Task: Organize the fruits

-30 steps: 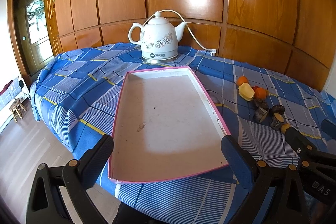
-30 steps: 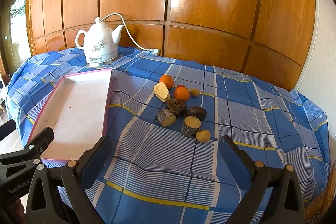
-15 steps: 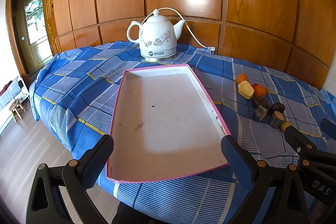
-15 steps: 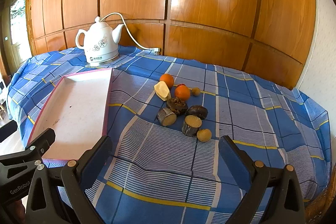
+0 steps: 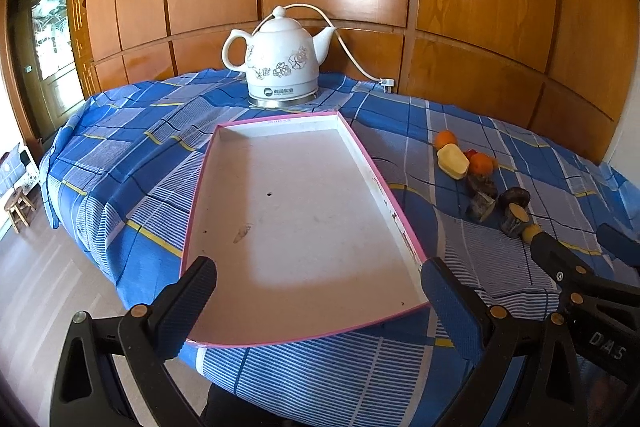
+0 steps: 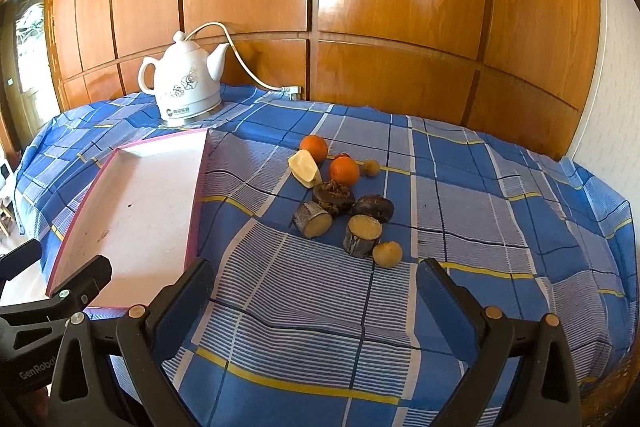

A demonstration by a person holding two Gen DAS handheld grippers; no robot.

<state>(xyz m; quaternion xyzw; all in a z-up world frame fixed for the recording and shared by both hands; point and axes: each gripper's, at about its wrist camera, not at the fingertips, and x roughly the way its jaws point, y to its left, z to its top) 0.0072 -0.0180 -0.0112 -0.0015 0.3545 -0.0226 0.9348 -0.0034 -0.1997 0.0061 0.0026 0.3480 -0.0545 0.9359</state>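
A pink-rimmed white tray [image 5: 362, 147] [image 6: 198, 187] lies empty on the blue checked tablecloth. To its right is a cluster of fruits: two oranges [image 6: 314, 147] [image 6: 344, 171], a pale yellow piece [image 6: 305, 169], dark brown cut pieces [image 6: 312, 225] [image 6: 362, 235], a dark round fruit [image 6: 373, 207] and small tan fruits [image 6: 387, 254]. The cluster also shows in the left wrist view [image 5: 470, 167]. My left gripper [image 5: 318, 291] is open and empty over the tray's near end. My right gripper [image 6: 314, 291] is open and empty, short of the fruits.
A white floral electric kettle [image 5: 280, 65] [image 6: 185, 87] stands behind the tray, its cord running to a plug at the wood-panelled wall. The table's edge drops to the floor at the left, where a small stool [image 5: 18, 205] stands.
Both views have shifted slightly; the tray and the fruits sit a little lower and nearer in the frames. Both grippers stay open and nothing on the table has moved.
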